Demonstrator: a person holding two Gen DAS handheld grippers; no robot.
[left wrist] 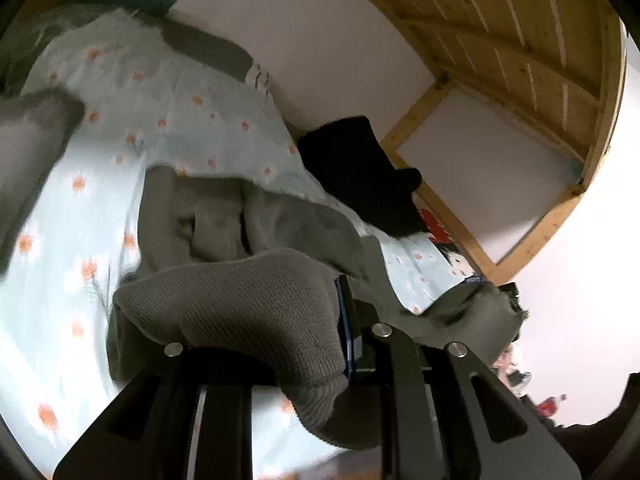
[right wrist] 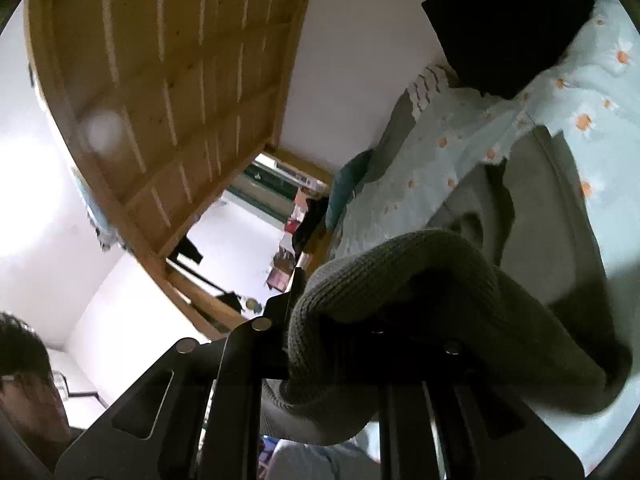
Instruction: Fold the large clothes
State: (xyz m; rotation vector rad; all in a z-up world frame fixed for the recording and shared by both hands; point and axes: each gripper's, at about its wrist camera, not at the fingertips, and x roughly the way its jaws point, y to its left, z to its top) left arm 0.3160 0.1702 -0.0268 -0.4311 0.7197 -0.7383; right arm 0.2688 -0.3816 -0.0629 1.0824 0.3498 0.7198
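Both jaws pinch the grey knit sweater point(left wrist: 256, 300): left gripper point(left wrist: 344, 320), right gripper point(right wrist: 320, 320), above the bed point(left wrist: 60, 220).

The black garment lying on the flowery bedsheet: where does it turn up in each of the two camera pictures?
Left wrist view: the black garment lies right of centre, on the bedsheet's far edge against the white wall.
Right wrist view: the black garment fills the top right corner, again beside the wall.
Shared landmark: the wooden slatted frame overhead, top right in the left view, top left in the right.
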